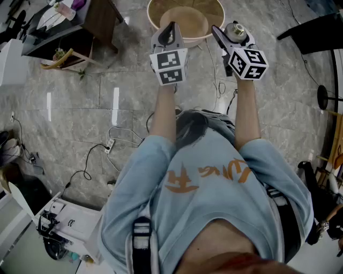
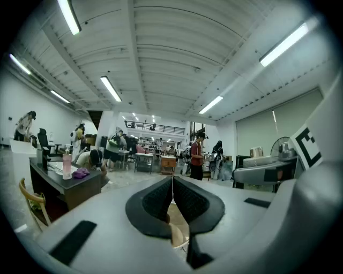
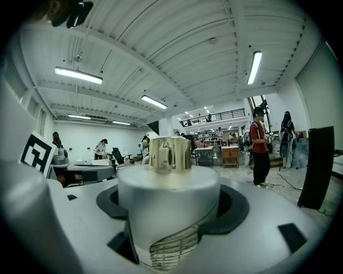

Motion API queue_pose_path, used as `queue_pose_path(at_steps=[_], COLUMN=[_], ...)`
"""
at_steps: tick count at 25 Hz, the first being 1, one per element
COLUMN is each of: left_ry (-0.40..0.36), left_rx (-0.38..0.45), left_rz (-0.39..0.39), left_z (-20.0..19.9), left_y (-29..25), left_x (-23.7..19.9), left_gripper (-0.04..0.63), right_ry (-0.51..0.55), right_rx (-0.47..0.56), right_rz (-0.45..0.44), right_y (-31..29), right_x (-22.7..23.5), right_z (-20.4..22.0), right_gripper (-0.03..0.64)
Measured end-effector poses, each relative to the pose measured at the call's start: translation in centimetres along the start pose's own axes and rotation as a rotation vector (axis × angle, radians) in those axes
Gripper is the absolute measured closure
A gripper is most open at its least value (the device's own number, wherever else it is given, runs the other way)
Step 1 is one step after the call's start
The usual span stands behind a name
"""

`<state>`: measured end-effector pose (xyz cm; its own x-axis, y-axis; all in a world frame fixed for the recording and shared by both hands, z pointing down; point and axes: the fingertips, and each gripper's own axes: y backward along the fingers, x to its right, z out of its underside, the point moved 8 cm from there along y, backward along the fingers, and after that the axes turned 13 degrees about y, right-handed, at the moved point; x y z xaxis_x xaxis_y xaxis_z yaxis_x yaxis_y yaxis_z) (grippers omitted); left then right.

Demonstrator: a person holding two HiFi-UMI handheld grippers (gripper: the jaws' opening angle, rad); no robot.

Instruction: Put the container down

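My right gripper (image 1: 229, 33) is shut on the container (image 1: 235, 32), a pale cylinder with a shiny gold cap, and holds it in the air ahead of the person. In the right gripper view the container (image 3: 169, 206) fills the space between the dark pads (image 3: 233, 206), cap (image 3: 170, 154) pointing away. To its left, my left gripper (image 1: 170, 31) is shut with nothing in it; its black pads (image 2: 158, 206) meet along a thin line. Just beyond both grippers is a round wooden table (image 1: 156, 15) with a lighter round tray (image 1: 182, 24) on it.
A dark desk (image 1: 59, 27) and a wooden chair (image 1: 64, 59) stand at the upper left. Cables and a power strip (image 1: 110, 144) lie on the tiled floor. A black stand base (image 1: 324, 96) sits at the right. Several people stand far off in the hall.
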<state>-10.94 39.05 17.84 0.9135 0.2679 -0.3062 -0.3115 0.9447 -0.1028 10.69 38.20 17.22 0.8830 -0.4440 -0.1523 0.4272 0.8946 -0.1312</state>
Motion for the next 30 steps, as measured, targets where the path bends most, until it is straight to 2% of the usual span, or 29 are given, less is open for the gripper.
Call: queue_pose_path(at_steps=[10, 17, 21, 26, 30], left_ry=[0.025, 0.076, 0.113, 0.146, 0.135], left_rx=[0.001, -0.018, -0.011, -0.013, -0.019], left_rz=[-0.02, -0.058, -0.064, -0.055, -0.036], left_z=[-0.5, 0.6, 0.6, 0.9, 0.9], left_y=[0.0, 1.0, 1.0, 0.3, -1.2], left_x=[-2.4, -6.4, -8.0, -7.9, -7.5], left_gripper=[0.565, 0.565, 0.565, 0.565, 0.565], right_ry=[-0.046, -0.141, -0.113, -0.099, -0.116], right_rx=[0.023, 0.036, 0.019, 0.009, 0.01], right_rz=[-0.042, -0.068, -0.07, -0.033, 0.004], right_y=[-1.1, -2.1, -2.6, -2.1, -2.5], right_x=[-0.7, -2.1, -3.0, -1.6, 0.5], right_z=[-0.1, 1.4, 0.9, 0.5, 0.7], right_gripper=[0.255, 0.256, 0.256, 0.256, 0.256])
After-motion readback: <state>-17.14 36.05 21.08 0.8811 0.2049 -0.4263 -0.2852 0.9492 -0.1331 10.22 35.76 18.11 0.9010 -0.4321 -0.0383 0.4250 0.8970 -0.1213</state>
